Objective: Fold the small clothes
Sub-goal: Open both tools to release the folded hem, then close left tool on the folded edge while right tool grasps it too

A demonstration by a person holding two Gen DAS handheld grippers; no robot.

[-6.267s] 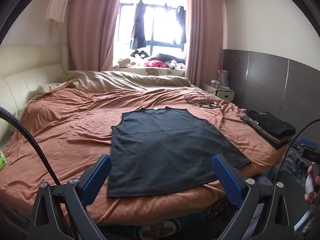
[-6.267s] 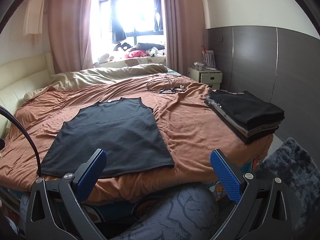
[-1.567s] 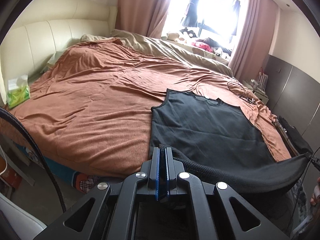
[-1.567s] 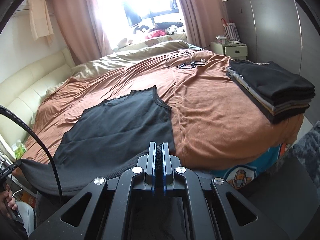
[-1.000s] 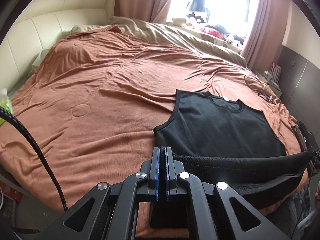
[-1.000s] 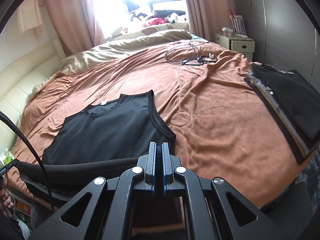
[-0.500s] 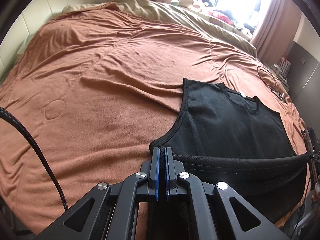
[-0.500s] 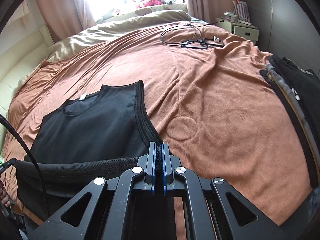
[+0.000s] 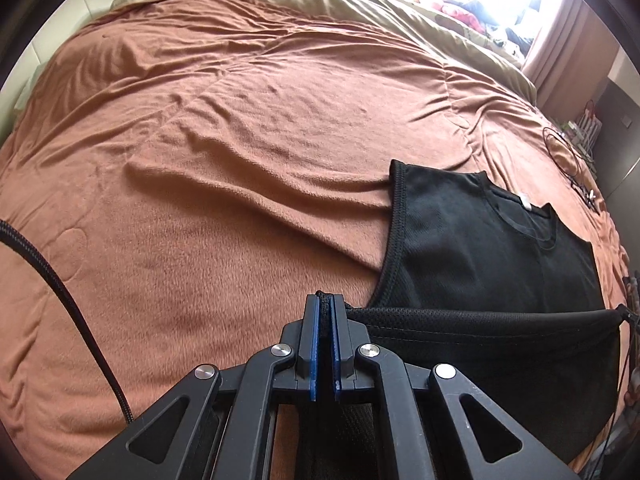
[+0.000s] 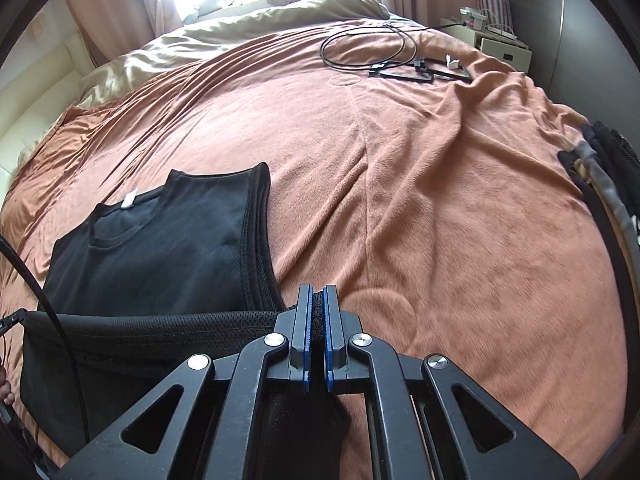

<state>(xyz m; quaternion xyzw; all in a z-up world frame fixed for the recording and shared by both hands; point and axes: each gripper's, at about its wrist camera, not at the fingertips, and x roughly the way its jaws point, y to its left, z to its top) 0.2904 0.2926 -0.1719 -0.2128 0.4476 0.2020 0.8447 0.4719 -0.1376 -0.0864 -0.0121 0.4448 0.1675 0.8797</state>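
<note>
A black sleeveless top (image 9: 480, 240) lies on the brown bedspread (image 9: 200, 160), neck towards the window. Its bottom hem (image 9: 480, 314) is lifted and stretched taut between the two grippers, above the armholes. My left gripper (image 9: 324, 300) is shut on the hem's left corner. In the right wrist view the same black top (image 10: 160, 256) lies at the left, and my right gripper (image 10: 315, 296) is shut on the hem's right corner, with the hem (image 10: 160, 318) running off to the left. The lower half of the top hangs folded under the hem.
A stack of folded dark clothes (image 10: 608, 168) lies at the bed's right edge. A black cable and small flat gear (image 10: 400, 60) lie farther up the bed, a white nightstand (image 10: 500, 44) beyond. A beige duvet (image 10: 240, 40) is bunched near the window.
Both grippers have carried the hem forward over the top and lower towards the bed; more of the top's body is covered and the neckline looks nearer. Both stay shut on the hem.
</note>
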